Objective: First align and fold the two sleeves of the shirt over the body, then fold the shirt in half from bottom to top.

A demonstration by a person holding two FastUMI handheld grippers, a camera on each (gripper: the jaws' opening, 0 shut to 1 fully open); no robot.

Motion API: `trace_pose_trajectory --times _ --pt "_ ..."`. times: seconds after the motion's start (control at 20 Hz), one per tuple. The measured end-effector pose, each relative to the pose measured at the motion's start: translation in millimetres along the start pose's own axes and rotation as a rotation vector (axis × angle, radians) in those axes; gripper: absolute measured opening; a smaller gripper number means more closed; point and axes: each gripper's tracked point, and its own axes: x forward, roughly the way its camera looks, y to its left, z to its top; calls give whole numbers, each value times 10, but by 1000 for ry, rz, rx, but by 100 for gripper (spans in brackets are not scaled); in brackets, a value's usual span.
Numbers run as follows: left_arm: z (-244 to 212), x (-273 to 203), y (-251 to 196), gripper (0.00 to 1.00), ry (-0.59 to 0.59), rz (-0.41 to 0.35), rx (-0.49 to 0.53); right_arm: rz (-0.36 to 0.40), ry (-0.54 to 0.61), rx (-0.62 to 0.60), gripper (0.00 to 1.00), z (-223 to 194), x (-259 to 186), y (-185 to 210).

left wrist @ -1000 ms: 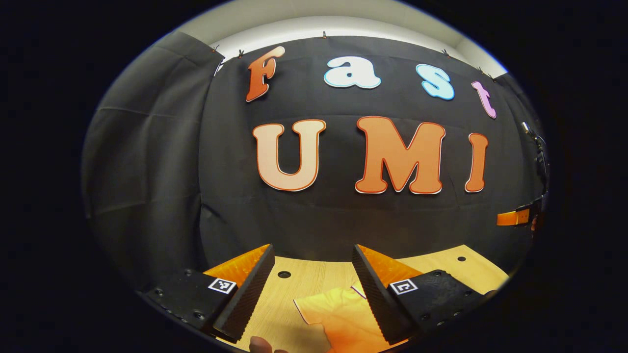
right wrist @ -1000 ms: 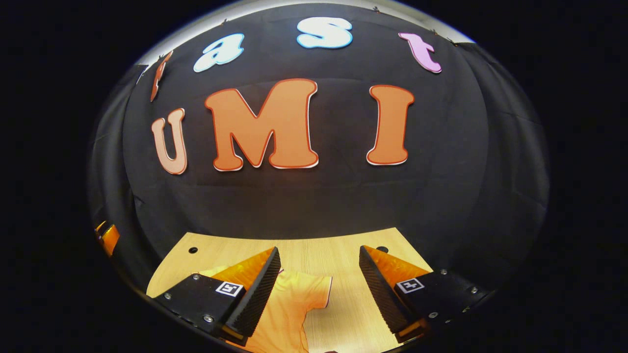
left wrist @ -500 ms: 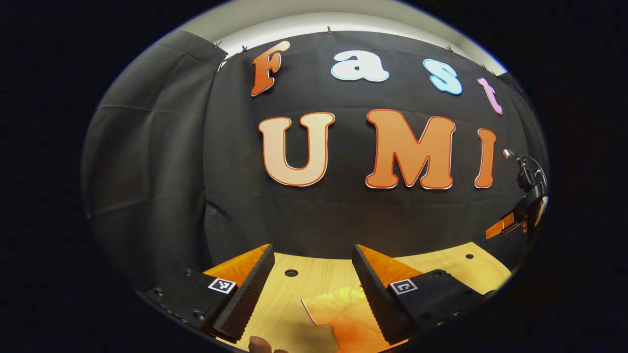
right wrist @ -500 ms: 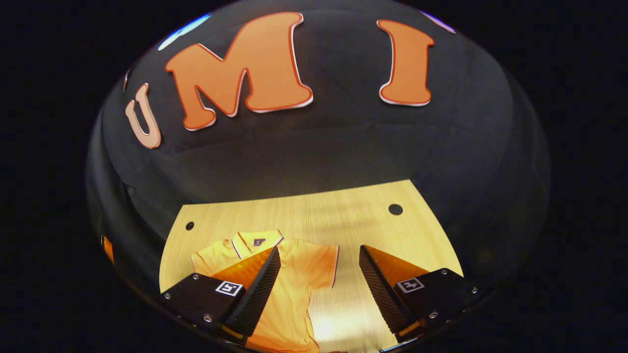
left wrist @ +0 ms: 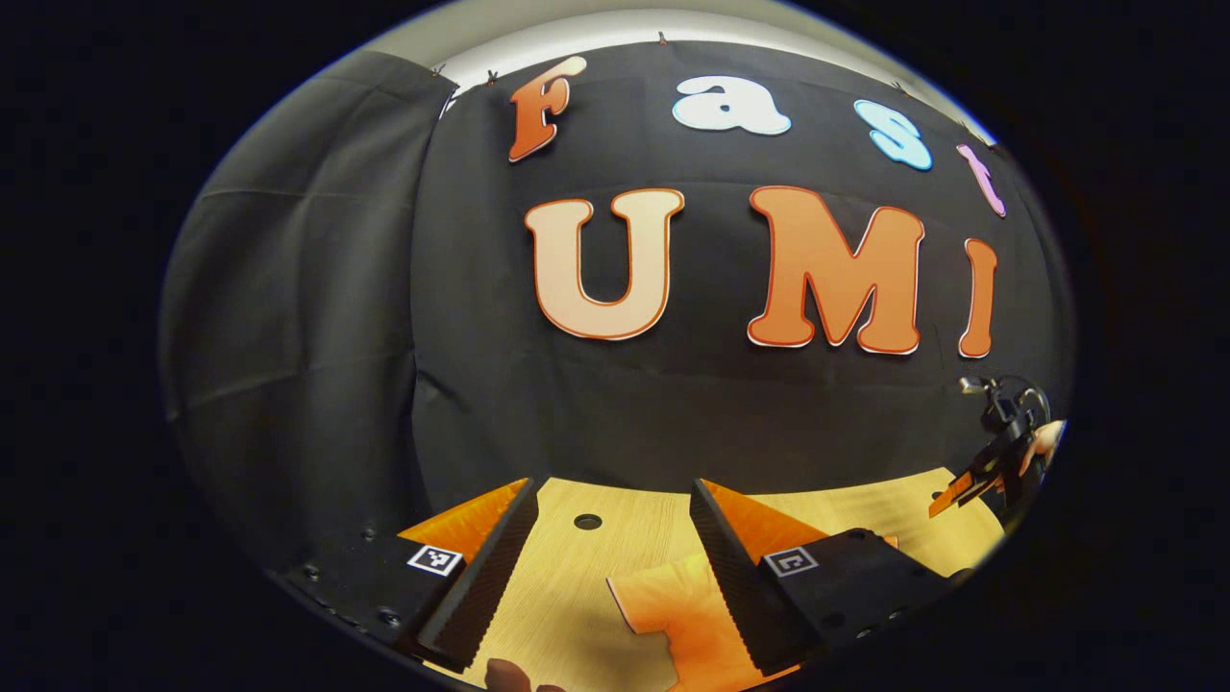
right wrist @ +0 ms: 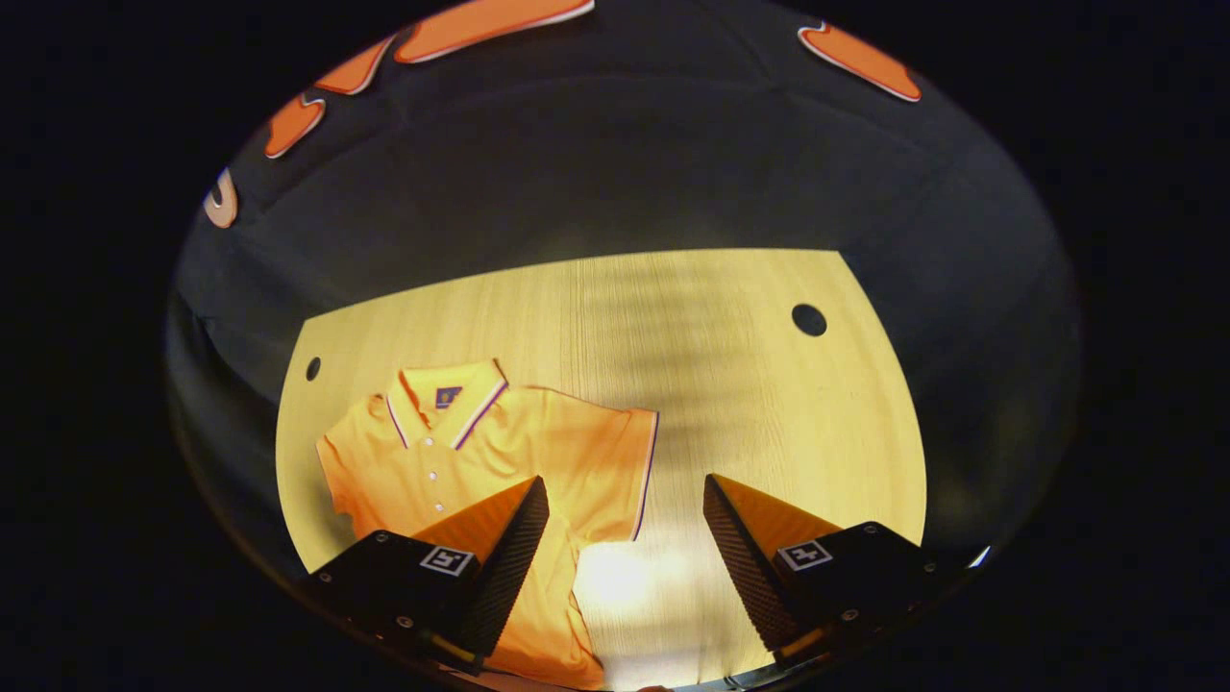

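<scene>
Orange short-sleeved polo shirt (right wrist: 480, 452) lies flat at lower left of the right gripper view on the pale wooden bench (right wrist: 730, 384), sleeves unfolded. I hold my left gripper (left wrist: 601, 567) and right gripper (right wrist: 625, 557) wide open, empty. Every fold remains.

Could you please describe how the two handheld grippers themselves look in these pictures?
The left gripper and the right gripper look alike: two wedge-shaped fingers with ribbed inner faces, set on black blocks with visible screws. Each block carries a small square black-and-white marker. No cables or sleeves show near the fingers.
</scene>
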Motion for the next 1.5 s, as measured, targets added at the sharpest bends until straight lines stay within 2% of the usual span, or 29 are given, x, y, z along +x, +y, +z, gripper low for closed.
trace_pose_trajectory --times 0.25,0.6,0.75,1.2,1.3,1.35,1.4,1.45,1.5 --pt "-89 47 69 98 23 24 3 -29 136 -12 99 -240 622 -61" --pt "-233 55 59 98 72 32 10 -84 240 -3 99 -466 1108 -252" --pt "-290 84 65 98 90 43 20 -99 257 -10 99 -517 1202 -280" --pt "-298 93 13 98 111 28 34 -55 259 24 97 -472 1276 -245" --pt "-308 108 -25 98 116 19 28 -56 241 24 94 -467 1299 -222" --pt "-328 111 -51 98 120 17 30 -54 232 22 83 -473 1294 -218" --pt "-324 122 -58 98 123 15 30 -52 226 15 77 -474 1284 -207" --pt "-351 134 -76 98 121 13 31 -49 219 8 61 -466 1286 -191" --pt "-356 143 -72 98 121 14 30 -47 217 7 59 -470 1268 -179"
